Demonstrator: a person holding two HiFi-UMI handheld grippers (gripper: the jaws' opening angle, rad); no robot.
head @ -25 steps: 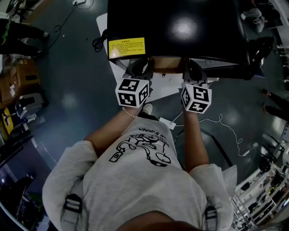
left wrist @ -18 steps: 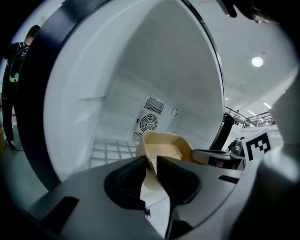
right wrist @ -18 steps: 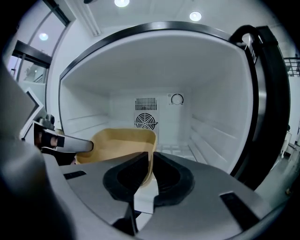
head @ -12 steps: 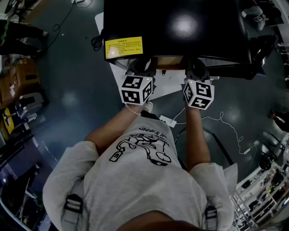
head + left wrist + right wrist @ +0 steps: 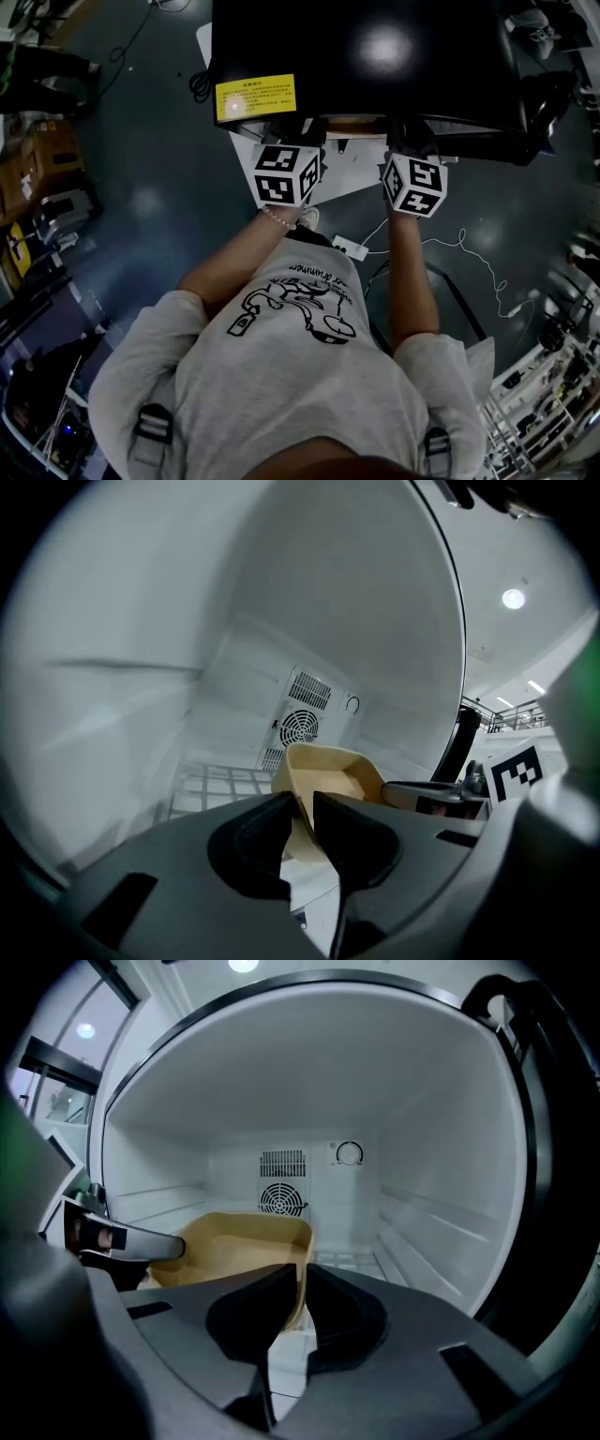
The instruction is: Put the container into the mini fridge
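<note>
The tan open container [image 5: 323,771] hangs inside the white cavity of the mini fridge [image 5: 366,56], held by two opposite rims. My left gripper [image 5: 302,803] is shut on its near rim in the left gripper view. In the right gripper view my right gripper [image 5: 302,1274] is shut on the other rim of the container [image 5: 239,1241]. From the head view only the two marker cubes show, left [image 5: 284,174] and right [image 5: 413,185], at the fridge's front edge. The jaws and container are hidden under the black fridge top. A round fan grille [image 5: 282,1199] marks the fridge's back wall.
A wire shelf [image 5: 211,785] lies on the fridge floor below the container. The black door seal [image 5: 553,1147] rims the opening on the right. A yellow label [image 5: 255,97] is on the fridge top. A white power strip and cable [image 5: 352,250] lie on the floor by my feet.
Both marker cubes have moved forward toward the fridge and now sit at its front edge. The grips on the container have not changed.
</note>
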